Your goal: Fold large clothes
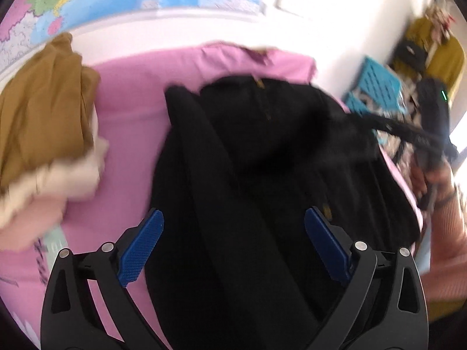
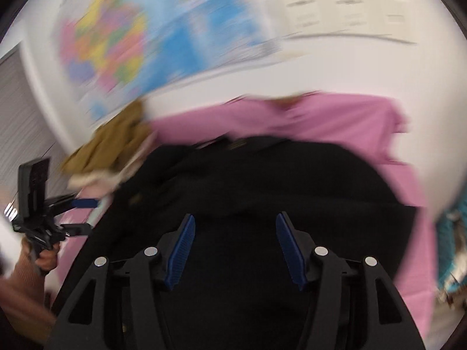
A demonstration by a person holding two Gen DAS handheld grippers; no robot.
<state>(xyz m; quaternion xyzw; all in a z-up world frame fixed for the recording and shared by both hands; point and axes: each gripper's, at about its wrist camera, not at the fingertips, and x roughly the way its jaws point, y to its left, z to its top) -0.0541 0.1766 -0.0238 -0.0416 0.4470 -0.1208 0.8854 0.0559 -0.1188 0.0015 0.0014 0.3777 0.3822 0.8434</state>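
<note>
Left wrist view looks down along the left gripper (image 1: 233, 250), whose blue pads (image 1: 140, 250) stand spread as wide as they go with nothing pinched; the black garment (image 1: 262, 160) lies directly below and ahead of them on the pink sheet (image 1: 131, 110), reaching up the picture toward the far edge of the bed. Its long axis runs roughly away from this claw, with folds running the same way, so the cloth lies lengthwise before the left hand rather than across it. At the right edge of that view the right gripper (image 1: 432, 134) is held in a hand (image 1: 429, 180), and a dark strand seems to stretch from the garment toward it, though blur makes it unclear whether anything is caught there. In the right wrist view the right gripper's own jaws are parted about halfway, empty, pointing down over the near, wide part of the garment (image 2: 262, 180); the left gripper (image 2: 78, 213) shows at the left edge, beside the cloth's margin. Both claws are tilted downward above the garment, the right one over its middle, the left nearer its side edge. A tan and cream pile of clothes (image 1: 43, 122) sits to the left, just beside the black cloth. Judging by this, the garment is partly folded and the next grasp would need an edge, probably the near one.
</note>
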